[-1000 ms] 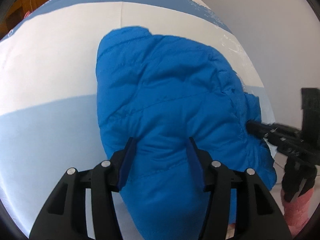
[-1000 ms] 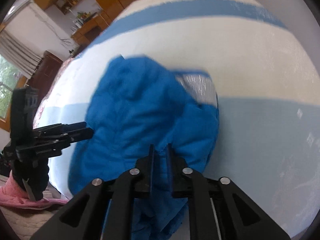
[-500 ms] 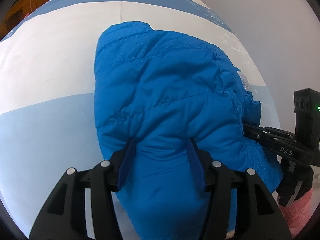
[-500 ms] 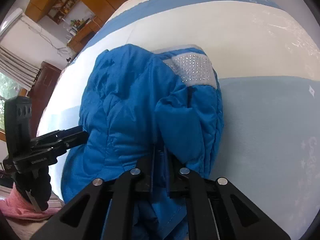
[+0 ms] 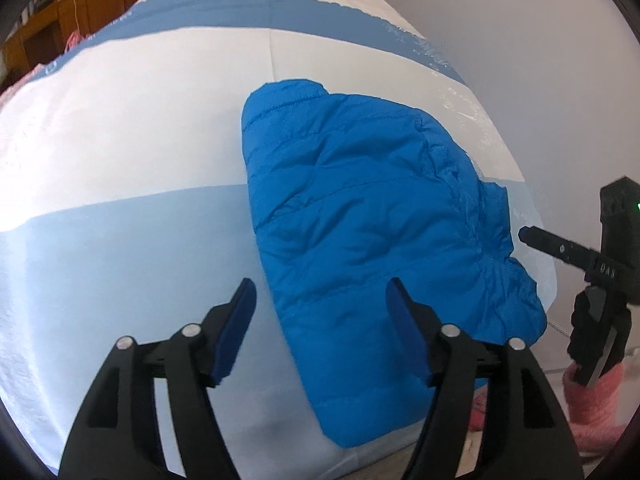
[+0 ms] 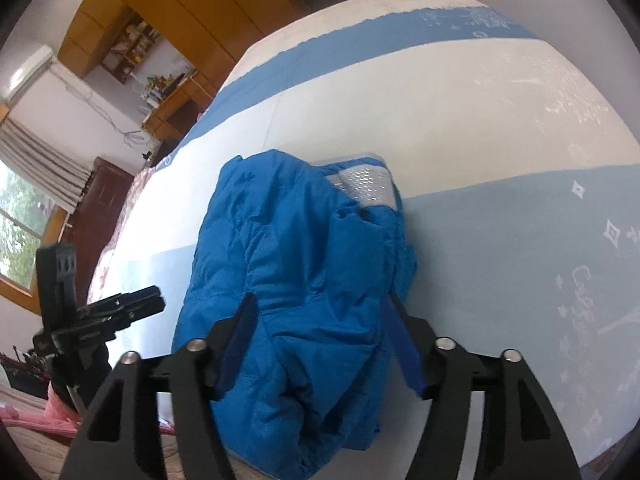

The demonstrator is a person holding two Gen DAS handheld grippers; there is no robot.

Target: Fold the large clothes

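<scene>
A bright blue puffer jacket [image 5: 372, 220] lies folded in a compact bundle near the bed's front edge; in the right wrist view [image 6: 296, 280] a silver dotted lining patch [image 6: 362, 184] shows at its far end. My left gripper [image 5: 320, 308] is open and empty, held above the jacket's near left edge. My right gripper [image 6: 320, 320] is open and empty, just above the jacket's near end. The right gripper also shows at the right of the left wrist view [image 5: 560, 248], beside the jacket. The left gripper shows at the left of the right wrist view [image 6: 132, 308].
The bed cover [image 5: 120, 160] has white, light blue and darker blue bands. A grey wall [image 5: 520, 40] runs along the bed's right side. Pink cloth [image 5: 592, 400] lies below the bed's front edge. Wooden cabinets [image 6: 160, 20] and a window [image 6: 24, 216] stand beyond.
Both grippers have let go of the jacket and pulled back from it. The right jaws went from shut on the fabric to open. The jacket now lies flat on the bed.
</scene>
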